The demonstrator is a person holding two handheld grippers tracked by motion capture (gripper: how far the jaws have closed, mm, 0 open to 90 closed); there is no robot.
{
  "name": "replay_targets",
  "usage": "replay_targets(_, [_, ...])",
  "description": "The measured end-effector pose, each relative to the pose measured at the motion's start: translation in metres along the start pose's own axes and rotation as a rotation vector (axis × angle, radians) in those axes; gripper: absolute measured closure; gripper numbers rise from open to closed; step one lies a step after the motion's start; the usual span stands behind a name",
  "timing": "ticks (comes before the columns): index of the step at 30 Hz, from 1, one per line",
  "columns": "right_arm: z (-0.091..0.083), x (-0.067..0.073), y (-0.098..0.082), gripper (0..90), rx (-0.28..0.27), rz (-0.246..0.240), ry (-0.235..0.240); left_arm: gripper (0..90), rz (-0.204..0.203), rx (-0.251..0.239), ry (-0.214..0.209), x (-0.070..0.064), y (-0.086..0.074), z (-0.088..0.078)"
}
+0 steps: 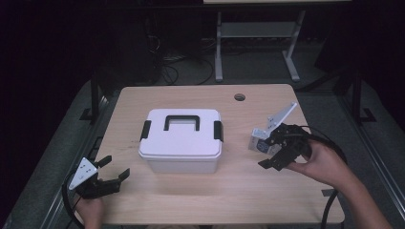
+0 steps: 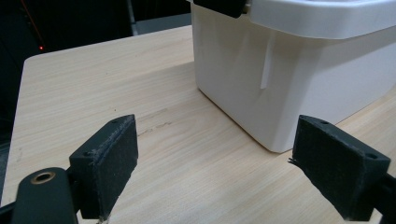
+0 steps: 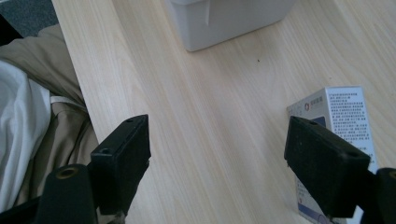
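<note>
high view | small carton [image 1: 258, 142] right of centre, just beside right gripper [image 1: 279, 153], jaws wide, empty | carton at that gripper's right jaw, long axis probably along it | left gripper [image 1: 111, 172] wide, lower left

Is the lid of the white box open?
No, the lid sits flat on the white box, with both black latches down at its sides.

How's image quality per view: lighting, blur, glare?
High view: dark surround, lit table, soft shadow under the box. Left gripper view: box bright, slightly washed out, tool pads sharp. Right gripper view: even light, carton print readable.
</note>
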State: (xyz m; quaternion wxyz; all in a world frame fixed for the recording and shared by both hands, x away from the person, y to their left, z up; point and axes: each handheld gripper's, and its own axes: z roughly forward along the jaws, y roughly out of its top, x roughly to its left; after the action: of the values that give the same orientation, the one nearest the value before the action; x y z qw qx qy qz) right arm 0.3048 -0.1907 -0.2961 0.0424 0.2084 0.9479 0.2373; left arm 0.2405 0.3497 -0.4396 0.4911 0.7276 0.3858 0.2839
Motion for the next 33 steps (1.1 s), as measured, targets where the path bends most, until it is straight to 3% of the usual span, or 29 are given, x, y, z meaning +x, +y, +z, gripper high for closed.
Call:
replay_targets(17, [0.003, -0.004, 0.041, 23.0, 0.047, -0.049, 0.007, 13.5, -0.012, -0.011, 0.001, 0.001, -0.001, -0.001])
replay_targets(33, [0.01, -0.007, 0.081, 23.0, 0.05, -0.092, 0.035, 13.4, -0.022, -0.021, 0.004, 0.003, -0.001, -0.004])
